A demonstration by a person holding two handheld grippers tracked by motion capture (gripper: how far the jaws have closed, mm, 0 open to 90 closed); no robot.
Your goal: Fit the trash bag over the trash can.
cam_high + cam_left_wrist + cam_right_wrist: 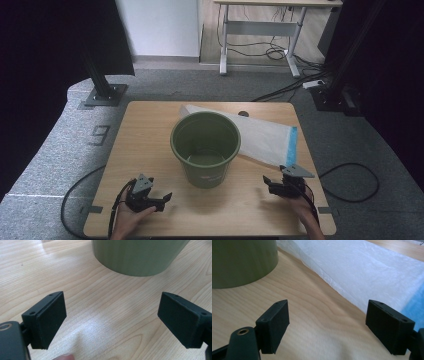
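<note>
Bucket [205,148] upright at table [150,130] centre, mouth up, both grippers released.
White bag [265,140] lies flat behind it, long axis running left-to-right, blue end toward the right gripper [274,184]; left gripper [162,201] holds nothing.

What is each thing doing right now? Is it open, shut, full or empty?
Green bucket: upright, empty inside.
White bag: lying flat on the table behind the bucket, blue edge to the right.
Left gripper: open, holding nothing.
Right gripper: open, holding nothing, close to the bag.
</note>
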